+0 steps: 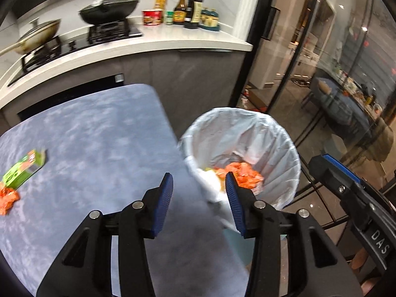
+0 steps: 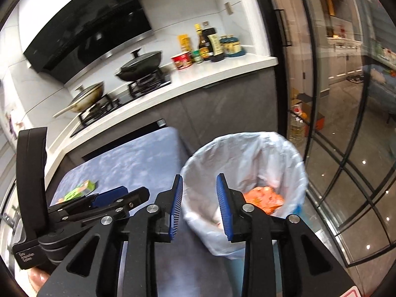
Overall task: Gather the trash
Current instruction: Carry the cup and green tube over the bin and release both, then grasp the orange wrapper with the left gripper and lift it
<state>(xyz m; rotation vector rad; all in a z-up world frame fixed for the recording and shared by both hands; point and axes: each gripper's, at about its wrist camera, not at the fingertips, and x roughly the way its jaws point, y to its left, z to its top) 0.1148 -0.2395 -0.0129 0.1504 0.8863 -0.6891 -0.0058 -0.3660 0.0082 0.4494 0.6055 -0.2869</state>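
Bright, even indoor light; ceiling lamps glare in the dark-framed glass partition (image 2: 346,123). Left of it, the white stone kitchen counter (image 1: 173,42) smears with motion blur. Fisheye distortion bends both views' edges.

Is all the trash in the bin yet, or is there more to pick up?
Partly done. An orange wrapper already lies inside the bag-lined trash bin. Nothing is in hand: the left tool and the right tool both stand open and empty beside the bin. Still left on the blue table: a green box and another orange wrapper.
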